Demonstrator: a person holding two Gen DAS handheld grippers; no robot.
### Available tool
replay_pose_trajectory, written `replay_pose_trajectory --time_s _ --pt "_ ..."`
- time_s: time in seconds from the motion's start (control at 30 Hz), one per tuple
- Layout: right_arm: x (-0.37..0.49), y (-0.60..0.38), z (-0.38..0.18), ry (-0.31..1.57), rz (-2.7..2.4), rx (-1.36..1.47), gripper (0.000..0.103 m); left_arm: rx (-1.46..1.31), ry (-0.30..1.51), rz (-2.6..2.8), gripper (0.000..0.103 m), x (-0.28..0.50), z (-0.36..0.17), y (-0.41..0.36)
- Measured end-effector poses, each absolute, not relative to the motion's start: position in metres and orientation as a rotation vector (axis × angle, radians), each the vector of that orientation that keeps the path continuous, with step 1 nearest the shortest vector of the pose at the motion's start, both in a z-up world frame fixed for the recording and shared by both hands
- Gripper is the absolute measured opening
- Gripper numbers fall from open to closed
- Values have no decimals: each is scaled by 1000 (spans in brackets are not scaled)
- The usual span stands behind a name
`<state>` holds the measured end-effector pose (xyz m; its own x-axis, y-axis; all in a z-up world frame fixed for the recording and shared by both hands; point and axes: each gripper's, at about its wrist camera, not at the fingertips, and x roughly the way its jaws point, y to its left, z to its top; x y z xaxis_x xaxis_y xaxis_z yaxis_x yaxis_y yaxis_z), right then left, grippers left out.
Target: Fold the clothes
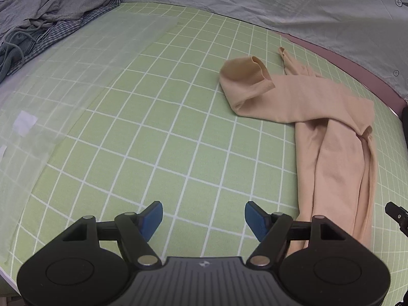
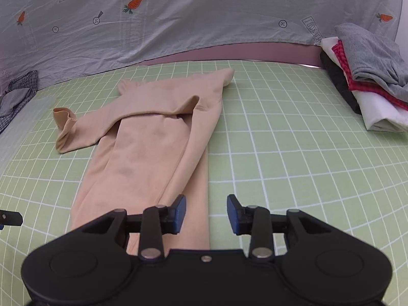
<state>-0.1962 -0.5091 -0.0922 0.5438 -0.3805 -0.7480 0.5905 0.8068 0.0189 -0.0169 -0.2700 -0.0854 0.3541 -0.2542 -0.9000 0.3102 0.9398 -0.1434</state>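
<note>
On the green grid sheet (image 2: 280,153), the beige tights (image 2: 153,153) lie with their long axis running away from the tongs; one leg is folded across to the left. Right gripper (image 2: 206,213) hovers over the near end, jaws spread and empty, nearer than the left gripper (image 1: 204,220), also spread, with the garment off to its right. Fabric is thin and limp. Folded stack (image 2: 369,81) sits right; crumpled pile (image 1: 46,20) left.

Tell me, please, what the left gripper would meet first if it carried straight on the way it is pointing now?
Probably only the bare green checked sheet. The left gripper is open and points across empty sheet; the beige tights lie off to its right, outside that line. Depth is hard to judge in this fisheye view.
</note>
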Motion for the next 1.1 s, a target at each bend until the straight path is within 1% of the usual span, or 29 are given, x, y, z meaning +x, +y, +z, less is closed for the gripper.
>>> replay_pose_trajectory --time_s 0.17,0.33,0.5,0.57,0.77,0.8,0.87,0.9,0.93,0.97,1.0,1.03,1.1 --pt "-154 -541 -94 804 -576 222 37 45 1127 -353 74 25 -89 -294" --pt "-105 -567 -108 855 -556 146 38 51 1115 -361 79 70 -98 -330" --pt "-69 -579 -123 894 -537 69 41 133 1085 -384 82 94 -111 -365" --pt "-57 -580 -129 907 -531 14 46 163 1073 -380 82 99 -115 -373" --pt "-35 -582 -133 884 -547 -125 48 158 1059 -348 82 113 -126 -378" --pt "-33 -583 -133 877 -543 -132 48 144 1060 -341 82 115 -127 -377" --pt "-29 -583 -132 860 -534 -135 44 113 1057 -329 80 118 -129 -373" --pt "-29 -583 -131 853 -525 -128 41 104 1046 -326 73 118 -129 -371" --pt "-29 -583 -130 845 -514 -116 30 98 1037 -334 59 119 -128 -370" --pt "-29 -583 -129 835 -509 -107 23 96 1031 -355 48 120 -127 -370" --pt "-30 -583 -127 821 -510 -101 18 90 1025 -370 25 121 -126 -368" --pt "-32 -582 -125 804 -513 -92 10 81 1020 -375 12 122 -125 -366" --pt "-37 -582 -118 764 -533 -61 8 32 978 -372 12 123 -113 -355"
